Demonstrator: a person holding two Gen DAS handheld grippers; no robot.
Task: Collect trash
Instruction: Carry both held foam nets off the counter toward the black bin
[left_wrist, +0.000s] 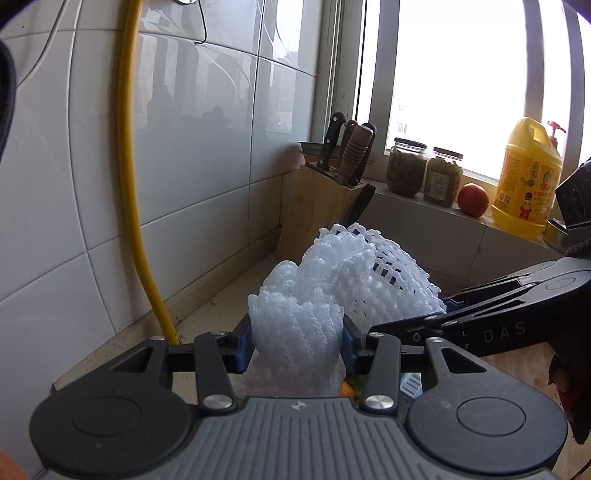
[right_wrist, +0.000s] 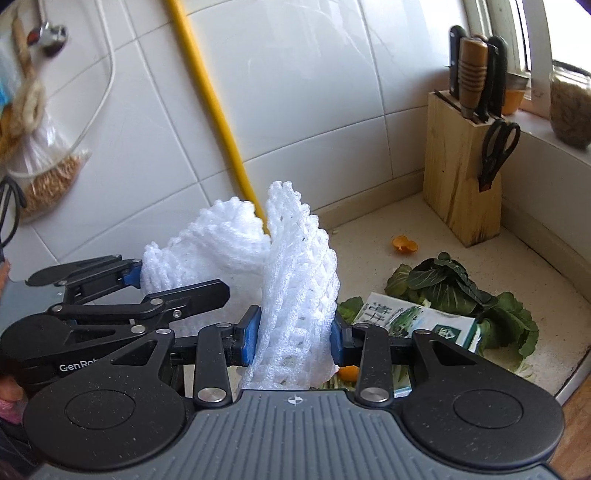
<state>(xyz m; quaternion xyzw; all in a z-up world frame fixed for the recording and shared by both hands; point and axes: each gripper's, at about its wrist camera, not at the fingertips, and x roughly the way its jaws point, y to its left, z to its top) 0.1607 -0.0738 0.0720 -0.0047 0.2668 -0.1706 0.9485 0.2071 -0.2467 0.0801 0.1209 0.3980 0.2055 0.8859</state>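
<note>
A white tiled wall (right_wrist: 314, 110) backs the scene, with a yellow hose (right_wrist: 218, 107) running down it to the pale table (right_wrist: 369, 229) below. At the far corner of the table stands a wooden knife block (right_wrist: 458, 177) holding knives and black scissors (right_wrist: 496, 151), and on the window ledge beside it sit two glass jars (left_wrist: 424, 170), a tomato (left_wrist: 472, 199) and a yellow detergent bottle (left_wrist: 528, 177). Raised above the table, two white foam fruit nets are held side by side and touching. The left hand-held gripper (left_wrist: 297, 343) pinches one foam net (left_wrist: 295, 325) between its blue pads, and the right hand-held gripper (right_wrist: 293, 334) pinches the other foam net (right_wrist: 299, 295) the same way. On the table near the right one lie dark green vegetable leaves (right_wrist: 454, 284), with a green-and-white paper packet (right_wrist: 413, 321) resting on them. Smaller scraps of orange peel (right_wrist: 404, 244) lie between the leaves and the knife block, and another orange piece (right_wrist: 349, 372) shows just below the right pads.
</note>
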